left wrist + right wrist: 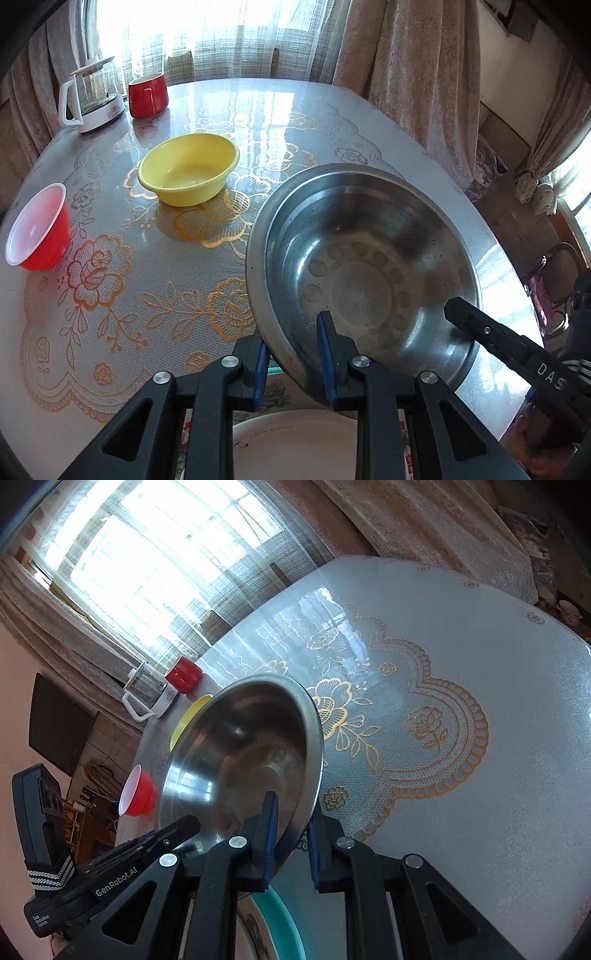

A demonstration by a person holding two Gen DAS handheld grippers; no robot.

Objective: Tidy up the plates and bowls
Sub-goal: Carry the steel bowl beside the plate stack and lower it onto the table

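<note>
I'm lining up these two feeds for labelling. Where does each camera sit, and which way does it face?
Left wrist: sits on the left gripper, facing across the table toward the window; its own fingers straddle the steel bowl rim, and the right gripper enters at right.
Right wrist: sits on the right gripper, rolled sideways, facing the same window; its fingers straddle the steel bowl rim, and the left gripper shows at lower left.
Shared: steel bowl, yellow bowl, red bowl, red mug, glass kettle.

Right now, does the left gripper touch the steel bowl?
Touching: in the left wrist view the left gripper has its blue pads on both sides of the steel bowl rim.
</note>
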